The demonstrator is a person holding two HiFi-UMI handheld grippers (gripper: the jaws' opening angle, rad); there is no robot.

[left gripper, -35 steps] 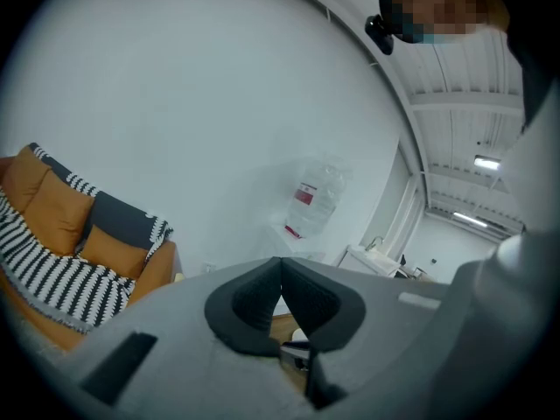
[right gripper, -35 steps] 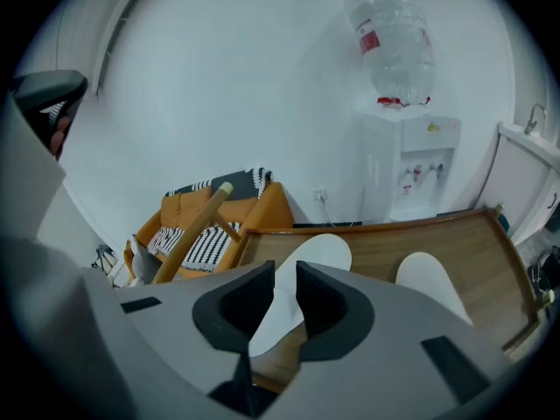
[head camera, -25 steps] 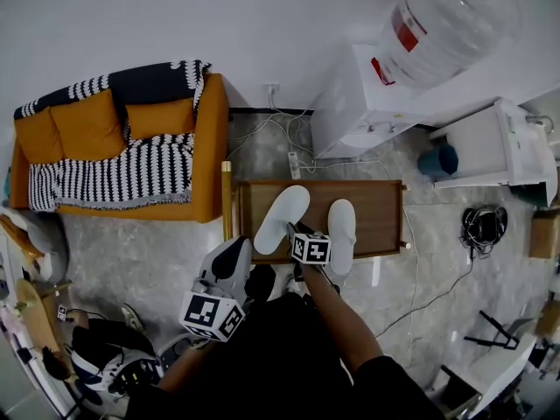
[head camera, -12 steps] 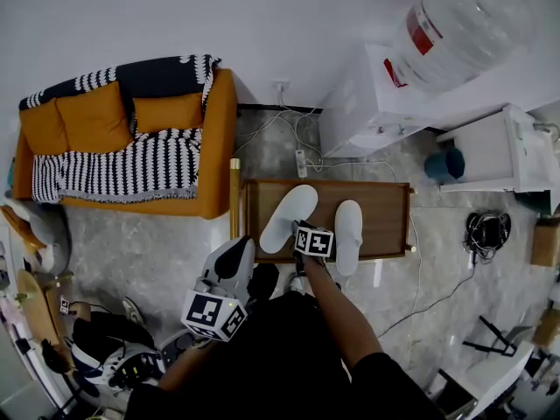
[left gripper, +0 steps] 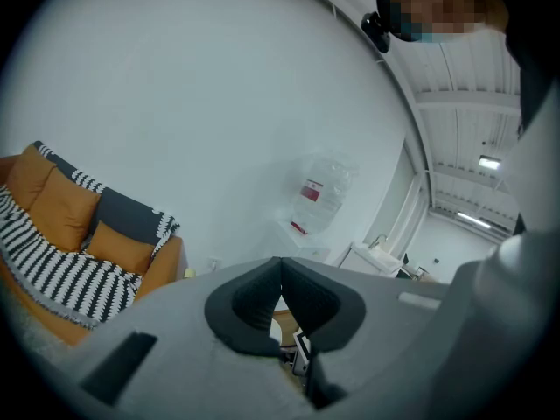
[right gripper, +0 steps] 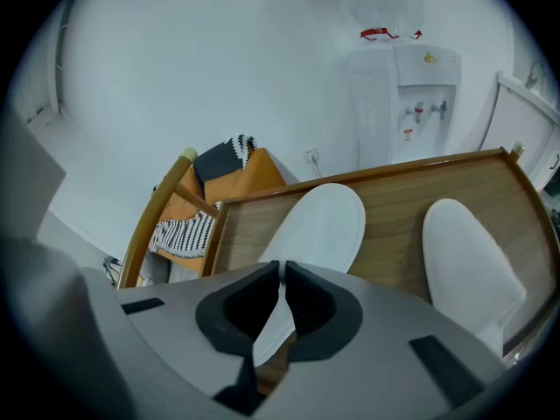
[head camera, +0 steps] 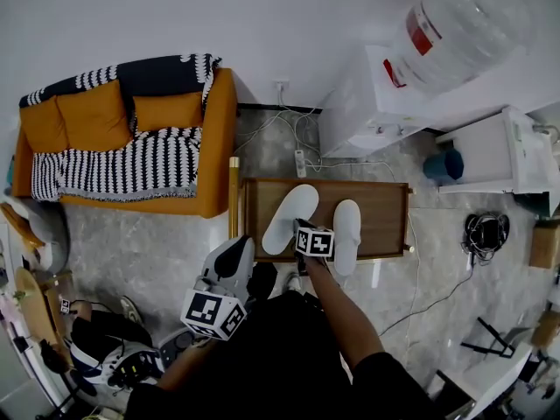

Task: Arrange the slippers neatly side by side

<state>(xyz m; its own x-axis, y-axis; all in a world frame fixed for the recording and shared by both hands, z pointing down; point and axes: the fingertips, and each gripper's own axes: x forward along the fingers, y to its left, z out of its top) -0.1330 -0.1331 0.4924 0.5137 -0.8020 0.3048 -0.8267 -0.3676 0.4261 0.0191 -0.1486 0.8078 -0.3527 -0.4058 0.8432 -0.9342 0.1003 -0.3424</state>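
Two white slippers lie on a low wooden table. The left slipper is angled with its toe to the far right; the right slipper lies straighter, a gap apart. My right gripper points down at the left slipper's near end. Its jaws have just been closing, and in the right gripper view they pinch the near edge of that left slipper, with the right slipper beside it. My left gripper hangs off the table's near left corner, shut on nothing.
An orange sofa with a striped throw stands left of the table. A white water dispenser stands behind it, with cables on the floor between. A wooden pole runs along the table's left end. A white cabinet stands at right.
The right gripper has settled slightly lower onto the near end of the left slipper. Both slippers and the left gripper keep their places.
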